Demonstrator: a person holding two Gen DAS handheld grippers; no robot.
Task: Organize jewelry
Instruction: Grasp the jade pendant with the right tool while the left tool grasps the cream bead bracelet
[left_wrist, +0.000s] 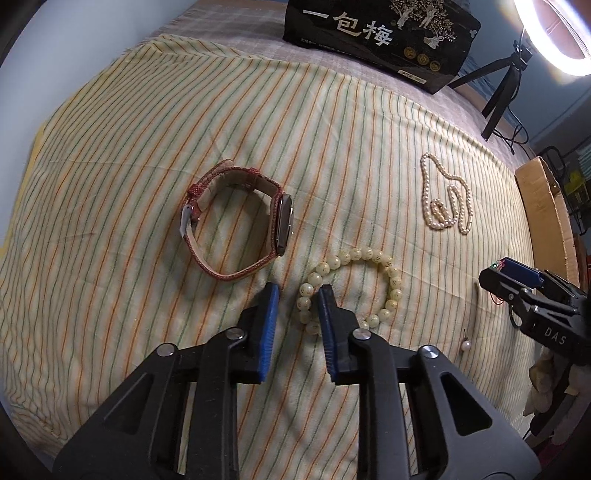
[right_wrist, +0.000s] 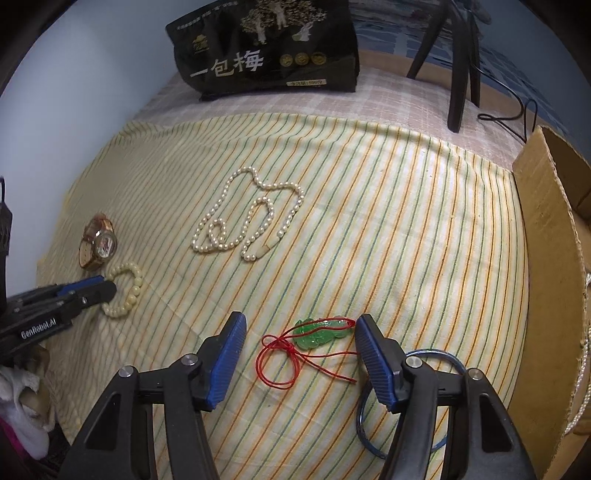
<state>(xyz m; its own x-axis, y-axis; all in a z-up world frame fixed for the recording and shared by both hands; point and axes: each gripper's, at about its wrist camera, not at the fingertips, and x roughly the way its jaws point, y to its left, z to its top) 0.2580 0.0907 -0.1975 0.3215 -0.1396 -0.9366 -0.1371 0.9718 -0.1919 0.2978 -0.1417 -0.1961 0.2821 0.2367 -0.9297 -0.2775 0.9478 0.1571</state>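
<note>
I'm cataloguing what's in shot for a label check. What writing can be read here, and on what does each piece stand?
"一包梅": large pale characters on the black bag.
"DAS": on the right gripper's body, seen from the left wrist.
"GenRobot.AI": on the left gripper's body, seen from the right wrist.
Small print and the round gold seals on the bag: too small to read.
Marks on the bead bracelet: illegible.

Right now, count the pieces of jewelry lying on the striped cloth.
6: watch far left; cream bead bracelet beside it; pearl necklace mid-cloth; green pendant on red cord, near; blue bangle, right; small pearl drop. More may be hidden.
</note>
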